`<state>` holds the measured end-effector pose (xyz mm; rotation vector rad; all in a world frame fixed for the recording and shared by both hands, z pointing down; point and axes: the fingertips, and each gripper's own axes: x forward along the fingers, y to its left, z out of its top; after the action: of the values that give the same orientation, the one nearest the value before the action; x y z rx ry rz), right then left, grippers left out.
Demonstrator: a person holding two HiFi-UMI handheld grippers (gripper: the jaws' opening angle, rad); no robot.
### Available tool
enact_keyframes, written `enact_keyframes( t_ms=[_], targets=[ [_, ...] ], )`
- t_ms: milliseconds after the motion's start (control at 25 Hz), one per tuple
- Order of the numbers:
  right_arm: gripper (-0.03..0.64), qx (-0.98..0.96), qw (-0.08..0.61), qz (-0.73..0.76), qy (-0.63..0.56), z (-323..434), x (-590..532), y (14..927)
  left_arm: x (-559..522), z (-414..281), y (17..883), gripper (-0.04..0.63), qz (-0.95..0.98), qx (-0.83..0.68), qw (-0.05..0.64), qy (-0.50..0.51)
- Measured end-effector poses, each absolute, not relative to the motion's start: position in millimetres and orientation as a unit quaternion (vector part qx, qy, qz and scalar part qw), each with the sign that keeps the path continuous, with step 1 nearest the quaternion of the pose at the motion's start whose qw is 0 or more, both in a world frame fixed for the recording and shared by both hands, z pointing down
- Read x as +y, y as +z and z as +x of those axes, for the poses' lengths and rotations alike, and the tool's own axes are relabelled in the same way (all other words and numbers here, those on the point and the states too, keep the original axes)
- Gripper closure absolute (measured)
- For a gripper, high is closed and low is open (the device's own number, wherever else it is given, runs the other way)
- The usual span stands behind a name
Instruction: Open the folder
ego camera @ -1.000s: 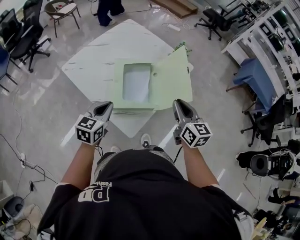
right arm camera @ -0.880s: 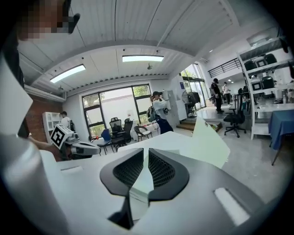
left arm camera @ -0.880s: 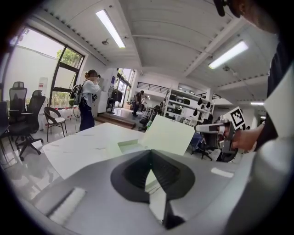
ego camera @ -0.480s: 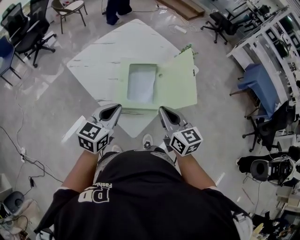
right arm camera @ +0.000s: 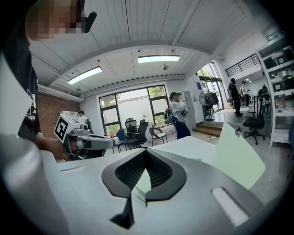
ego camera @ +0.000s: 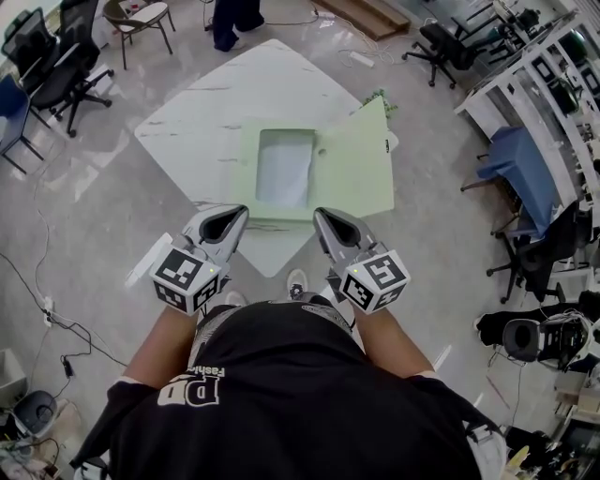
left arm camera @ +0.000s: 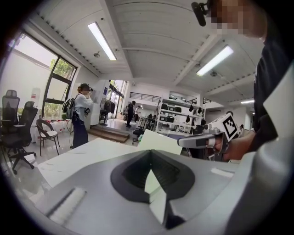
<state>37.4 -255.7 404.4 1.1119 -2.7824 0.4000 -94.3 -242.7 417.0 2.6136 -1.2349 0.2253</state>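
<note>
The light green folder lies open on the white table. Its right cover stands tilted up, and a white sheet shows in the left half. Both grippers hang in front of the table's near corner, short of the folder and touching nothing. My left gripper is shut and empty, its tips meeting in the left gripper view. My right gripper is shut and empty too. Each gripper shows in the other's view, the right one and the left one.
Office chairs stand at the far left and a wooden chair at the back. A person stands beyond the table. Shelving and a blue-covered stand line the right. Cables lie on the floor at left.
My right gripper has moved left, away from the folder's raised cover, and now sits close beside the left one. The left gripper has risen a little. The folder stays open.
</note>
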Motion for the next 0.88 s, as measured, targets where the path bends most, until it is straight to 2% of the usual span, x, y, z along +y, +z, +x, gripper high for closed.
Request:
enact_keyframes(
  t_ms=[880],
  targets=[
    [0.618, -0.914, 0.062, 0.379, 0.131, 43, -268, 402, -252, -98, 396, 0.545, 0.896, -0.427, 0.096, 0.078]
  ],
)
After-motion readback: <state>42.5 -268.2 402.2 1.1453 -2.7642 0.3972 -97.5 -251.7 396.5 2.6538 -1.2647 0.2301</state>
